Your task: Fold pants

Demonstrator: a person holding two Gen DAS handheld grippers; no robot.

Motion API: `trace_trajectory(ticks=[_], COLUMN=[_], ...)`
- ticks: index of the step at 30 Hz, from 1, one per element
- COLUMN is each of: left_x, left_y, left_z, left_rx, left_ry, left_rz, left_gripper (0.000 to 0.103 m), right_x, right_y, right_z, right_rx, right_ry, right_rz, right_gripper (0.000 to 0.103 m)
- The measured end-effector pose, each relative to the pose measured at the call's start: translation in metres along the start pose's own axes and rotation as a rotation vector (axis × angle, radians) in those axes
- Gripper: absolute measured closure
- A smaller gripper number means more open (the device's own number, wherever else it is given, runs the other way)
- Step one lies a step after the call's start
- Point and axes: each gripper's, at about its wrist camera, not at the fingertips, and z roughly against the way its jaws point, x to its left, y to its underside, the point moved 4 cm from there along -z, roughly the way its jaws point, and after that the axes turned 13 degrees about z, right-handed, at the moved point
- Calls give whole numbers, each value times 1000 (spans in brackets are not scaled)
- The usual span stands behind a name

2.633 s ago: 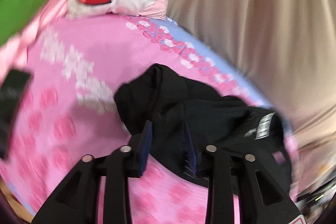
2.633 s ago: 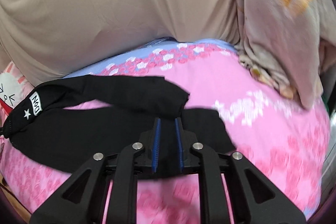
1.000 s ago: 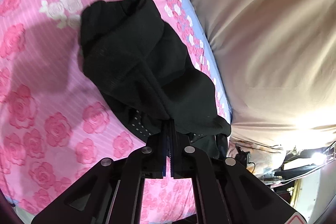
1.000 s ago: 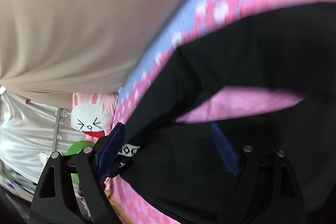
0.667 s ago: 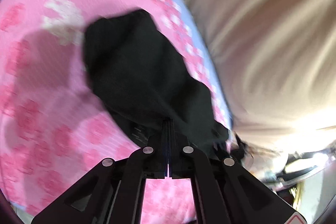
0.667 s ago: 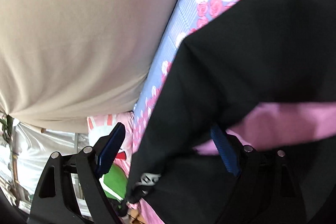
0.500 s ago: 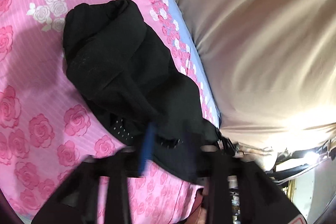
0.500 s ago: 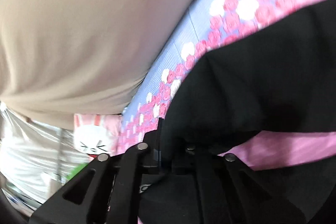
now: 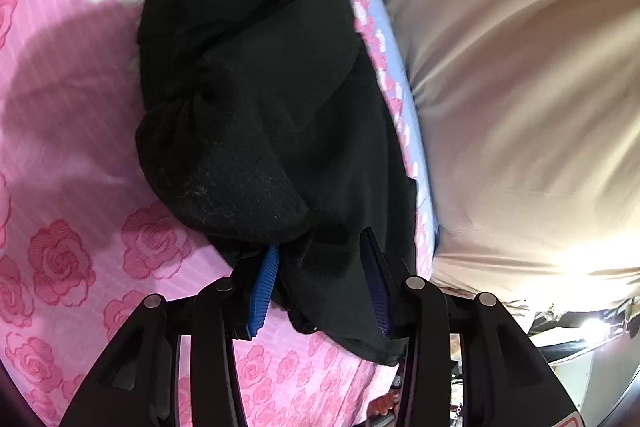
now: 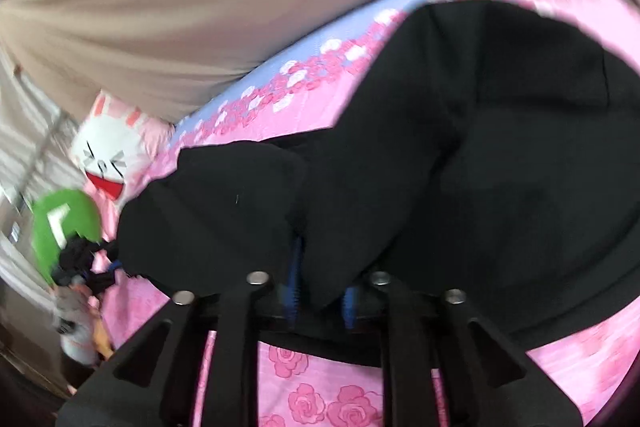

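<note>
So it's a bed with a pink rose-print sheet [image 9: 60, 163], a big beige duvet [image 9: 520, 87] bunched along the far side, and a bunny cushion [image 10: 108, 163] plus something green [image 10: 64, 223] off at one end. The black pants [image 9: 260, 107] are lying in a lumpy heap on the sheet, right against the sheet's blue floral border next to the duvet, not flat at all yet.

The left gripper [image 9: 320, 287] is down at the near end of the heap. Its jaws sit partly apart, having just eased in a touch, with a fold of black cloth hanging between the blue pads [image 9: 262, 291]. The cloth looks loose in there rather than pinched, so I'd say it isn't really gripping. My guess is it's parked there to steady or re-grab that end.

The right gripper [image 10: 320, 299] comes at the pants from the other side, pretty blurry. Its jaws have just been opening and stand partway apart, with a flap of black fabric draped down between them. Whether the pads are actually pressing on it I can't tell from that smear.

Seems like both are after an edge so the thing can be pulled out straight before any folding. Folding proper hasn't happened yet as far as I can judge. Slippery bunched fabric, easy to grab two layers by accident.
</note>
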Motion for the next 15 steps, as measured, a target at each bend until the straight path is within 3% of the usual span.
trace_trajectory(ticks=[1,2,4,8,10,12,15], left_x=[0,-1,-7,-13,-17,-17,-16], left_y=[0,0,-2,-9,-13,-15,-18], left_z=[5,8,21,46,54,60,60], left_rx=[-10,-22,-43,-111,-138,-150,-159], left_ry=[-10,-27,-20,-31,-36,-41,-61], left_rz=[-19,-41,-78,-81,-88,-85,-81], left_gripper=[92,100,101,101,101,101,101], right_x=[-6,-13,-29,-61,-86,-102,-112], right_y=[-1,-4,3,1,-2,-6,-10], right_z=[2,3,9,21,18,19,35], right_rx=[-24,-47,-73,-150,-182,-210,-244], right_ry=[-12,-10,-37,-188,-249,-292,-225], right_rz=[-29,-54,-101,-267,-387,-468,-484], right_gripper=[40,26,26,26,20,23,23])
